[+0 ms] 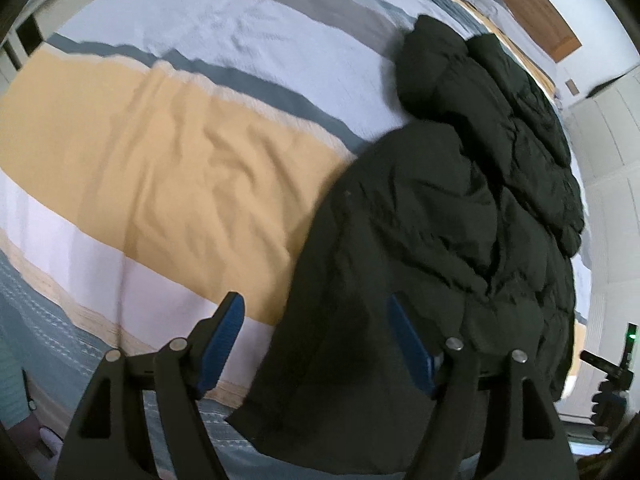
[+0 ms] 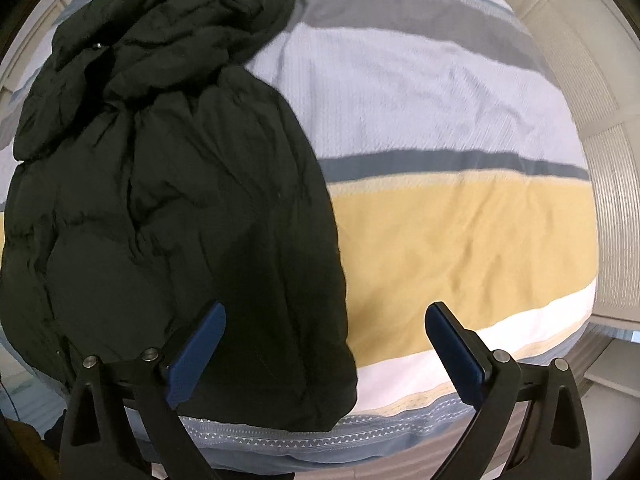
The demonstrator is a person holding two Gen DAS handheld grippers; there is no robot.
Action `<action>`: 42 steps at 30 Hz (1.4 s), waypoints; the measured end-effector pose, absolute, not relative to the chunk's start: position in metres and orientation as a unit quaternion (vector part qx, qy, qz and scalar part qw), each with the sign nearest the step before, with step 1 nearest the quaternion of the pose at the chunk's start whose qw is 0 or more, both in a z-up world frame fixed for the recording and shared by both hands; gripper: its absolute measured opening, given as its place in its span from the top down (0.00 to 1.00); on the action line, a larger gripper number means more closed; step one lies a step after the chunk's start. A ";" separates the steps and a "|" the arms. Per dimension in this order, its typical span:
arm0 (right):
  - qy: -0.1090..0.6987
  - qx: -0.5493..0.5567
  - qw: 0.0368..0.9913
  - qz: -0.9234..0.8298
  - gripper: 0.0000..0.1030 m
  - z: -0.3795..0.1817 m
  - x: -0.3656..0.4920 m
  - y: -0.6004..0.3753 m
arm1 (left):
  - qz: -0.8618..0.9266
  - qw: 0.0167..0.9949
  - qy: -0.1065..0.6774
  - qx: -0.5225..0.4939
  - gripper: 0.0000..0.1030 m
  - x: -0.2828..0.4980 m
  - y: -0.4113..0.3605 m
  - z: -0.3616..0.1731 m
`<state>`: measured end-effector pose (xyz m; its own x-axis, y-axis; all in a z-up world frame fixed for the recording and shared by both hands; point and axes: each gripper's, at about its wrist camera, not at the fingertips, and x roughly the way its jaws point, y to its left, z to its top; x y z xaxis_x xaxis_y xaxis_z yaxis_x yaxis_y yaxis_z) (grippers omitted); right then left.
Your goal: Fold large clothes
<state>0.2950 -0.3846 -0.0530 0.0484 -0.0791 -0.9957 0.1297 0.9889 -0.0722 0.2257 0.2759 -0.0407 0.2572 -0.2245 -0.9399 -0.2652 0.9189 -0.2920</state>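
A big black puffy coat [image 1: 460,208] lay on a bed with a striped bed cover [image 1: 168,168]. The coat looked soft and fat, with lots of lumps and deep wrinkles. Its top end was bunched up into a rounded heap, like a hood [image 2: 192,12], far from the cameras. Its bottom edge hung a little over the near side of the bed. The cover had wide bands of yellow, white, gray and blue, and the cloth was a bit crinkled. Near the edge it had a blue strip with tiny white shapes.

The left gripper [image 1: 316,320] had its two fingers wide apart, holding nothing. One blue pad [image 1: 222,344] sat over the white band and the other was in front of the coat. The pads looked bumpy, like rubber. The black arms behind them were hard and shiny with round metal pins.

The right gripper [image 2: 324,332] was wide apart too, and held nothing. Its left pad was in front of the coat and its right pad over the cover.

I could not tell if the pads touched the coat. The coat's sleeves were hard to pick out in all that black. Both pictures were a little blurry.
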 end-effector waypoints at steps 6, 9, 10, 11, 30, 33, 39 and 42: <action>0.697 0.033 0.713 -0.067 0.04 -0.068 0.284 -0.386 | -0.030 0.733 0.639 -0.231 0.29 0.224 0.268 -0.072; 0.702 0.044 0.708 -0.064 0.03 -0.076 0.279 -0.392 | -0.036 0.713 0.657 -0.242 0.25 0.222 0.268 -0.090; 0.703 0.047 0.707 -0.062 0.03 -0.079 0.278 -0.394 | -0.036 0.708 0.660 -0.247 0.23 0.222 0.269 -0.092; 0.706 0.050 0.704 -0.060 0.03 -0.083 0.277 -0.396 | -0.037 0.701 0.664 -0.257 0.23 0.222 0.270 -0.097; 0.746 0.196 0.636 0.041 0.15 -0.167 0.243 -0.412 | -0.077 0.635 0.704 -0.309 0.20 0.207 0.234 -0.114; 0.741 0.210 0.635 0.057 0.40 -0.165 0.239 -0.410 | -0.085 0.636 0.703 -0.308 0.22 0.202 0.226 -0.111; 0.742 0.205 0.632 0.092 0.75 -0.155 0.240 -0.401 | -0.105 0.639 0.690 -0.323 0.62 0.198 0.209 -0.097; 0.741 0.200 0.630 0.118 0.85 -0.144 0.244 -0.391 | -0.106 0.643 0.683 -0.329 0.75 0.195 0.209 -0.088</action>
<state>0.2444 -0.3910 -0.1440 -0.1272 0.4444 -0.8868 0.1483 0.8925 0.4260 0.1954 0.2094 -0.0879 0.0443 -0.5861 -0.8090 -0.3137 0.7607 -0.5683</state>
